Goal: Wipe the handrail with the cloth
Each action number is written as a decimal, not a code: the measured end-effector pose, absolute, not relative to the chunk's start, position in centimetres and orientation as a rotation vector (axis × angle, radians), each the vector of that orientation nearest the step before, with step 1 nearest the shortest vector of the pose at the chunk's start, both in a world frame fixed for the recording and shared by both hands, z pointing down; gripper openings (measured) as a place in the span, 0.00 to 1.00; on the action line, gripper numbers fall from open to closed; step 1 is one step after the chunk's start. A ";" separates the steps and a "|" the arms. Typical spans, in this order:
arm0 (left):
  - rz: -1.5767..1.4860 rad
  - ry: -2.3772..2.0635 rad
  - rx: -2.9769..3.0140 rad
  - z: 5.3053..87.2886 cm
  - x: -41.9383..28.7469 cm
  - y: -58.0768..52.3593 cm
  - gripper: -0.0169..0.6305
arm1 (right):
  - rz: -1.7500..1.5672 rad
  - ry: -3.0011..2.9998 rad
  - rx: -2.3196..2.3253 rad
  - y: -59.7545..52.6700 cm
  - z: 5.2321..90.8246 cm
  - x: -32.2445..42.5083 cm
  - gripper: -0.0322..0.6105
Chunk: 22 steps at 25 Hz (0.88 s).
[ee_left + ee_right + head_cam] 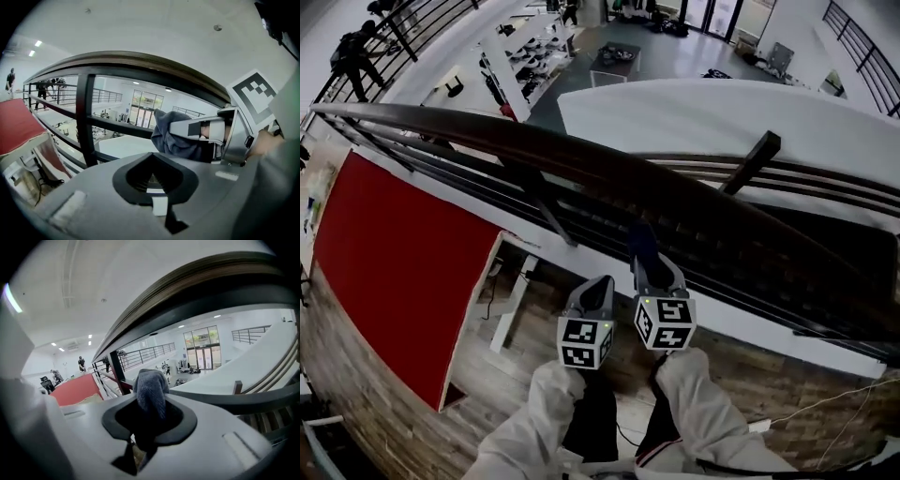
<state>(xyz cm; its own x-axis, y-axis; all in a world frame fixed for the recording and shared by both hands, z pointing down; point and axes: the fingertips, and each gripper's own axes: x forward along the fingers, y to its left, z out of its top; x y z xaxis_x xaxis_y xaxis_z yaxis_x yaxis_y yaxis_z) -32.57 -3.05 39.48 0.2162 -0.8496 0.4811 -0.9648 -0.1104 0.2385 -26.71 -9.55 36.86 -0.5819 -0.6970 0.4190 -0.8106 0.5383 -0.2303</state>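
Clamping a nubby, bunched blue-grey cloth (pixel 151 390) tight in the right gripper (pixel 150 416), up by the black metal bars, just under the smooth, curved dark-wood handrail (pixel 581 150). Holding the left gripper (pixel 152 176) close alongside, ribbed jaws pressed together on nothing.

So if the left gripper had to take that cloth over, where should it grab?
Probably the bunched free end of the cloth sticking out past the right gripper. The left gripper should come in from its own side, sideways across the bunch: that end is thick, rounded and exposed, while the rest is pinched inside the right gripper.
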 end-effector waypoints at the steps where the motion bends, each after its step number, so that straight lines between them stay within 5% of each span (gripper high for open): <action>1: 0.305 -1.686 1.984 39.8 -34.1 -3.0 0.03 | 0.592 -2.504 1.232 -9.5 37.5 -28.5 0.16; 10: 0.313 -1.756 1.886 42.5 -47.9 -1.8 0.03 | 0.622 -2.488 1.107 -9.6 42.2 -43.0 0.16; 22: 0.313 -1.728 1.915 50.8 -53.5 -5.9 0.03 | 0.679 -2.386 1.127 -14.1 53.6 -49.7 0.16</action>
<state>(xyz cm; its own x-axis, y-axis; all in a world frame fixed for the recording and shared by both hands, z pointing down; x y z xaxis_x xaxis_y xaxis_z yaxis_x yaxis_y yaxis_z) -53.52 -5.86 50.77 0.1525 -0.8473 0.5088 -0.9720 -0.0354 0.2324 -49.68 -14.06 53.64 -0.5871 -0.5925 0.5515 -0.7941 0.5537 -0.2506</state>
